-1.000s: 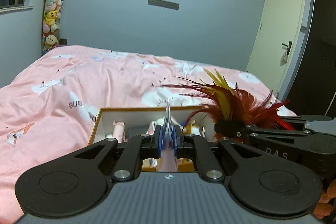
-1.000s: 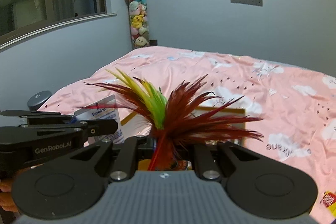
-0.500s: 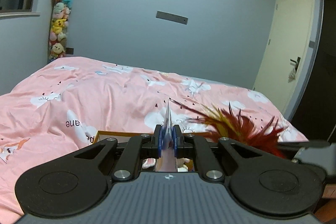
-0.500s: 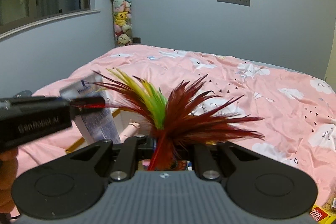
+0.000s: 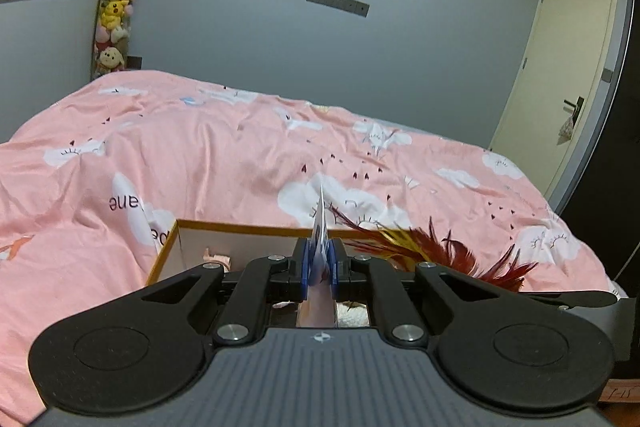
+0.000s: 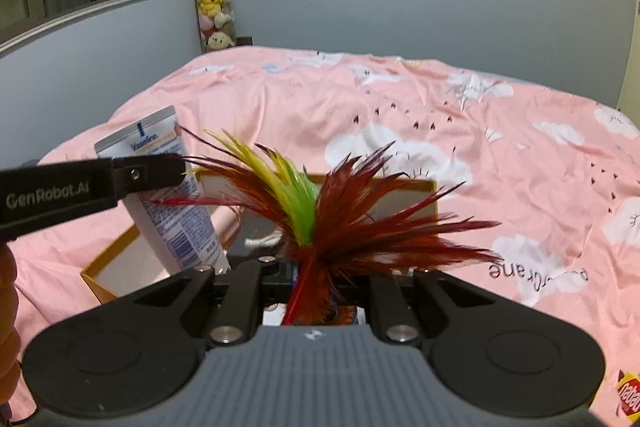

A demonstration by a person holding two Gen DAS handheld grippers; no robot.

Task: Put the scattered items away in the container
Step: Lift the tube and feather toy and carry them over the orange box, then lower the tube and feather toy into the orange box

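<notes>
My left gripper (image 5: 319, 261) is shut on a white lotion tube (image 5: 320, 227), seen edge-on between its blue pads; in the right wrist view the same tube (image 6: 172, 211) hangs from that gripper's black finger (image 6: 120, 179). My right gripper (image 6: 310, 267) is shut on a feather toy (image 6: 320, 211) with dark red, yellow and green plumes; its feathers (image 5: 440, 251) also show at the right of the left wrist view. Both grippers hover over an open cardboard box with an orange rim (image 5: 176, 227) (image 6: 424, 183), which lies on the pink bed and holds several small items.
A pink cloud-print duvet (image 5: 200, 155) covers the bed. A snack packet (image 6: 628, 397) lies on the duvet at the right gripper's lower right. A column of plush toys (image 5: 116, 11) stands in the far corner. A closed door (image 5: 560, 87) is at the right.
Both grippers have sunk and moved along over the box, still holding their items. The tube now stands clear beside the feathers in the right wrist view; more of the box shows there.
</notes>
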